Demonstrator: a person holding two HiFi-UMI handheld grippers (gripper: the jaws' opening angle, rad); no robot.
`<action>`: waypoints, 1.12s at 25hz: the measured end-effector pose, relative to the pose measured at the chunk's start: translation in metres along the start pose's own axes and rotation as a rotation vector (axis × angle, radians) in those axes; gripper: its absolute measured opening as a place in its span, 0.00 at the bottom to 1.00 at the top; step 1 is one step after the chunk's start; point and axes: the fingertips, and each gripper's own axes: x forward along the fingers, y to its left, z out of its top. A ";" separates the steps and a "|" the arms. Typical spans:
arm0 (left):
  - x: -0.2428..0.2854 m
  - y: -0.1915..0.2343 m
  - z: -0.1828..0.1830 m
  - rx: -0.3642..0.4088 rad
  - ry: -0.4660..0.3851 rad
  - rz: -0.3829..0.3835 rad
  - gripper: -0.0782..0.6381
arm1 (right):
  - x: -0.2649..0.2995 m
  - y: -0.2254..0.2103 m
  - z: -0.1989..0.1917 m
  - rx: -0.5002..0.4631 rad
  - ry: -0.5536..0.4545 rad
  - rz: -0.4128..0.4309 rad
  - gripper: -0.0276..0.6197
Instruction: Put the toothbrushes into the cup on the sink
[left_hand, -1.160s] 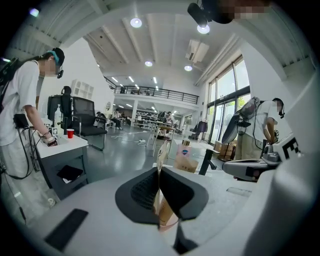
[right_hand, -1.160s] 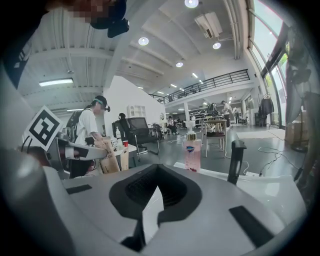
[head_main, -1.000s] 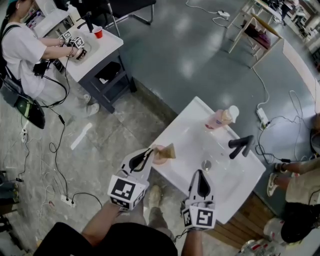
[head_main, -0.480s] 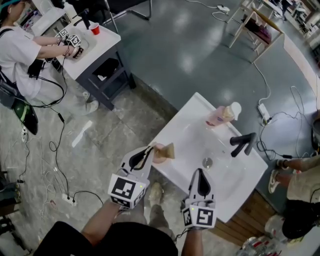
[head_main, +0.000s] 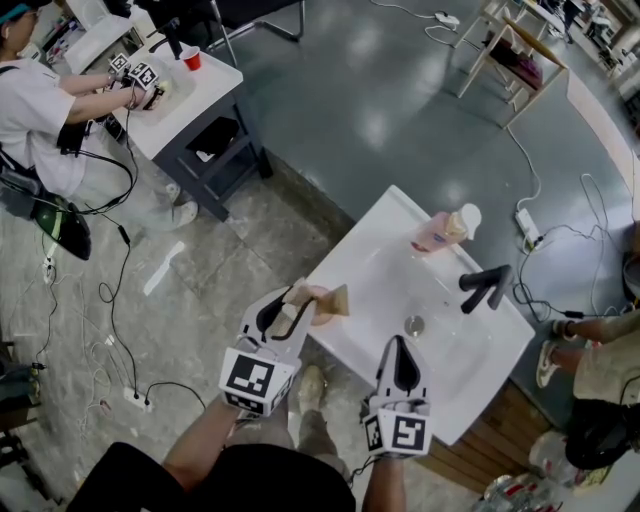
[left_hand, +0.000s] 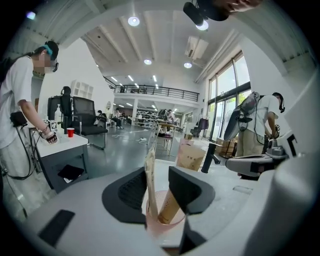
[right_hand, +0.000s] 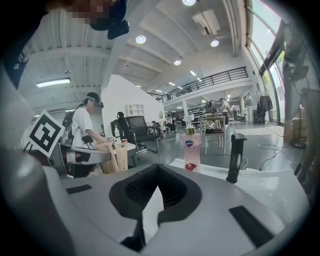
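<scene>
A pink cup (head_main: 322, 312) stands on the left corner of the white sink (head_main: 375, 262). My left gripper (head_main: 296, 304) hovers over it with its jaws opening. A flat kraft-paper toothbrush pack (left_hand: 149, 182) stands in the cup (left_hand: 162, 222) between the jaws and leans by the left one; the right jaw is clear of it. A second, wider toothbrush pack (left_hand: 169, 210) also stands in the cup. My right gripper (head_main: 401, 350) is shut and empty over the sink's front edge, to the right of the cup.
A black faucet (head_main: 485, 288), a drain (head_main: 414, 325) and a pink soap bottle (head_main: 440, 235) are on the sink. At upper left a person (head_main: 40, 110) works at a white table (head_main: 205, 95). Cables and a power strip (head_main: 133, 400) lie on the floor.
The left gripper's jaws have parted, and the top of the toothbrush pack now shows between them, standing in the cup. The right gripper has stayed put.
</scene>
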 end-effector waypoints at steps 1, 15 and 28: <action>0.000 -0.001 0.000 0.000 -0.003 -0.006 0.30 | 0.000 0.000 0.001 0.000 -0.001 0.000 0.04; -0.011 -0.002 0.021 0.036 -0.054 -0.003 0.38 | -0.004 0.008 0.014 -0.009 -0.025 0.013 0.04; -0.070 -0.015 0.079 0.051 -0.167 0.044 0.38 | -0.032 0.034 0.074 -0.069 -0.123 0.083 0.04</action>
